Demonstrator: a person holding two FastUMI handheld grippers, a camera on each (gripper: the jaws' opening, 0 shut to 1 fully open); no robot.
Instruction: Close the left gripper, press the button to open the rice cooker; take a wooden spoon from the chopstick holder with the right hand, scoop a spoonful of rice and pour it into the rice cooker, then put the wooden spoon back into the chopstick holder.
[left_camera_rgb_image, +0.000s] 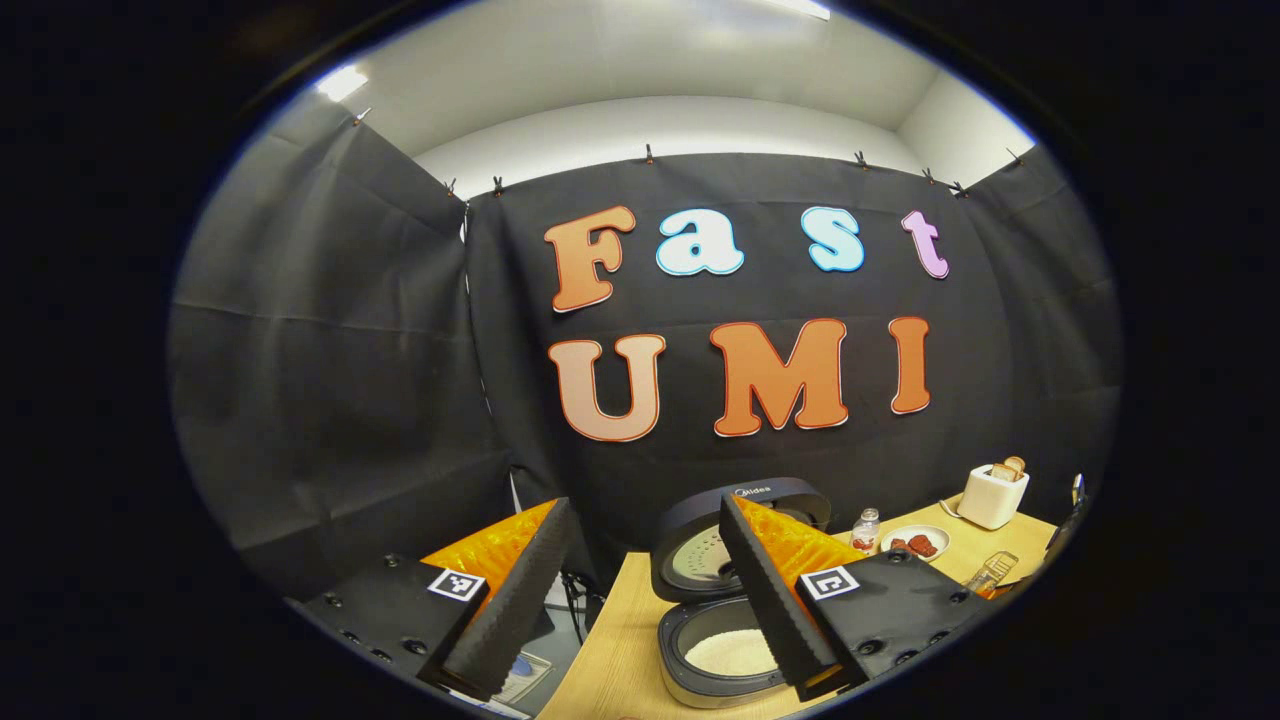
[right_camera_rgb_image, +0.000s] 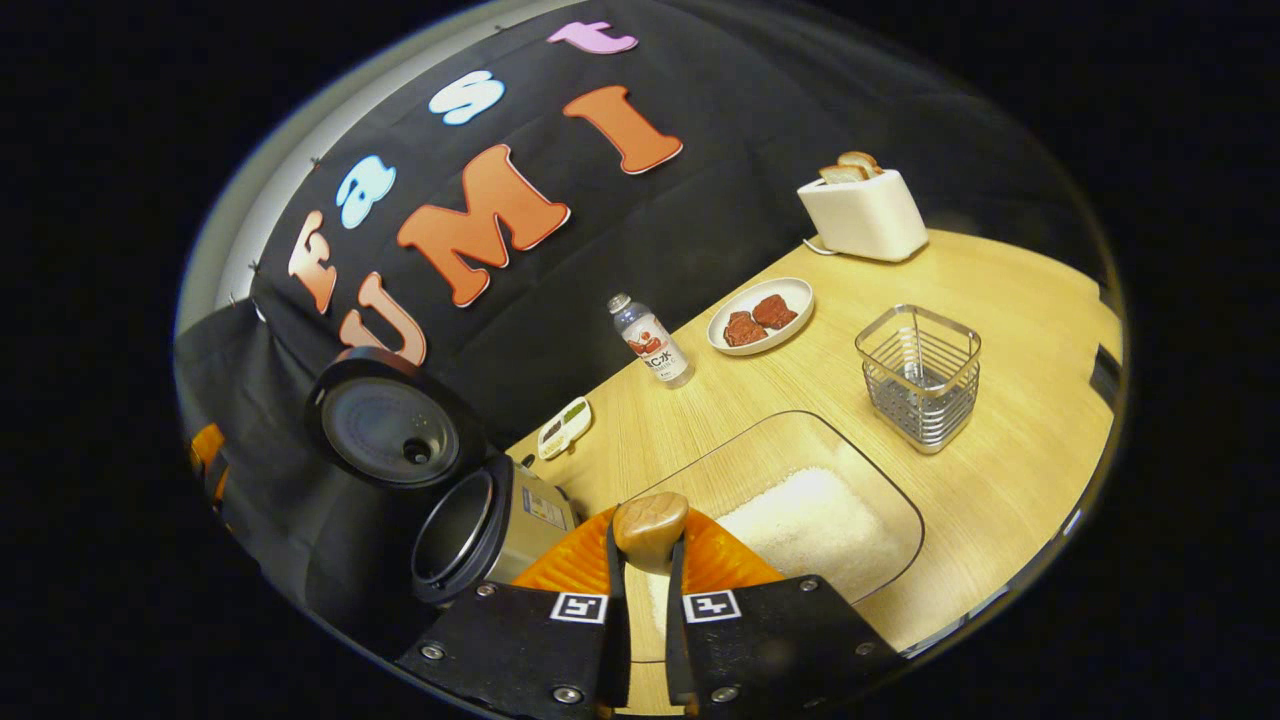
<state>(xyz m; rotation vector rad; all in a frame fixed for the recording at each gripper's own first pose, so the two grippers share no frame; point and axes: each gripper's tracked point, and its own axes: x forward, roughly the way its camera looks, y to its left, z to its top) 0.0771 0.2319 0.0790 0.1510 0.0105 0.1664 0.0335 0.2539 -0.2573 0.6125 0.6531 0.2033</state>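
The right tongs (right_camera_rgb_image: 648, 560) are pinched nearly shut on the spoon (right_camera_rgb_image: 650, 527), its rounded wooden end poking up between them, above a clear rounded-corner tray of white rice (right_camera_rgb_image: 812, 520). The left tongs (left_camera_rgb_image: 640, 600) gape wide, holding nothing, over the open cooker (left_camera_rgb_image: 722, 640), whose round pot has rice in it. On the pale wood bench (right_camera_rgb_image: 1010, 400) stand one wire holder (right_camera_rgb_image: 918, 376), one bottle (right_camera_rgb_image: 651, 341), one plate (right_camera_rgb_image: 760, 316) with two red pieces, one white toaster (right_camera_rgb_image: 862, 213) with two slices.
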